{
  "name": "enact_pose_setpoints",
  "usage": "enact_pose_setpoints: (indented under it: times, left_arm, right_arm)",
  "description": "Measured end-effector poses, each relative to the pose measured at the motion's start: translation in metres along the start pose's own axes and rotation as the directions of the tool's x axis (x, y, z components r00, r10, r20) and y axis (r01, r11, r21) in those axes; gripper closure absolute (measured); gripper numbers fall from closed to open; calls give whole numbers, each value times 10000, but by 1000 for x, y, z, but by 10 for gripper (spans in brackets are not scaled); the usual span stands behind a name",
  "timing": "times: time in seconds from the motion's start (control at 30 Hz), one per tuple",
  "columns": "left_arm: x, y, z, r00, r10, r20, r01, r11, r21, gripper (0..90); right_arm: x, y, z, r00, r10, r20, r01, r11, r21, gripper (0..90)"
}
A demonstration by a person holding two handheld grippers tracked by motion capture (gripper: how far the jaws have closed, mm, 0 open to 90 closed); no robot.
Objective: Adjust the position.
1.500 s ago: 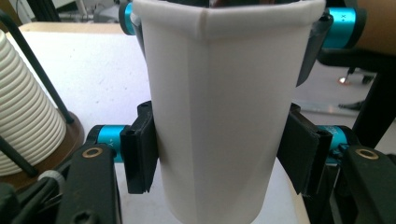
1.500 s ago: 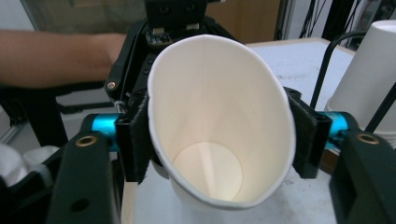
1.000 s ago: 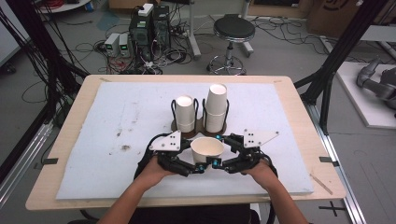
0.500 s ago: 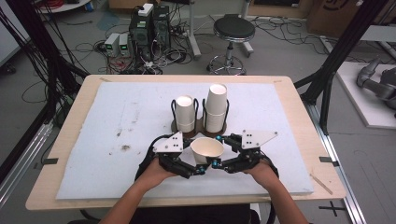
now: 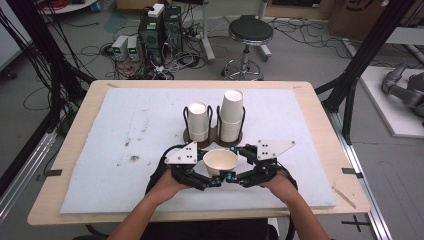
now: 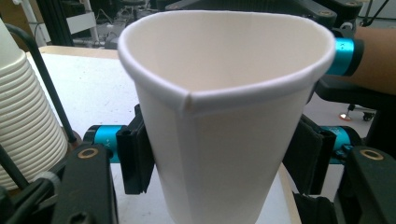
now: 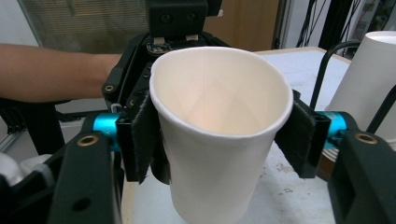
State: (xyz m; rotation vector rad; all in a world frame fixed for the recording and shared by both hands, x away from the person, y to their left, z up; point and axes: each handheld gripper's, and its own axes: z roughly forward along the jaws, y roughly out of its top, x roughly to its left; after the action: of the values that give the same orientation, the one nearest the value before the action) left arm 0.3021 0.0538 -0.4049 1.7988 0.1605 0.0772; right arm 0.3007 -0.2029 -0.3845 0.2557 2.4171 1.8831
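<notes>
I see the paper cup (image 5: 220,161) just in front of the cup holder (image 5: 214,134), clamped between both jaws: left gripper (image 5: 207,172), just closing, squeezes it; right gripper (image 5: 239,165) grips it.

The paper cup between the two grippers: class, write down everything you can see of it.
The paper cup is plain white, tapered, with a rolled rim and a side seam. It looks empty and stands upright, mouth up, near the front of the white mat, in front of two cup stacks in wire holders. The left gripper presses it from both sides, bending the rim out of round; those jaws have just been closing. The right gripper also has a pad on each side of it.
</notes>
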Motion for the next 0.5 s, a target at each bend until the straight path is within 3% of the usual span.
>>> enact_pose_setpoints:
  times: [0.1,0.23,0.5]
  left_arm:
    - [1,-1,-1,9999,-91,-70,91,10000,-39,350]
    - [2,-1,-4,9997,-182,-161,181,9998,-81,356]
    - [8,-3,-15,9959,-323,-845,318,9995,-78,360]
  right_arm:
    - [0,0,0,9999,135,50,-134,9998,-141,278]
    - [0,1,-4,9999,99,136,-96,9997,-212,267]
    - [-4,0,-16,9982,210,555,-191,9992,-344,260]
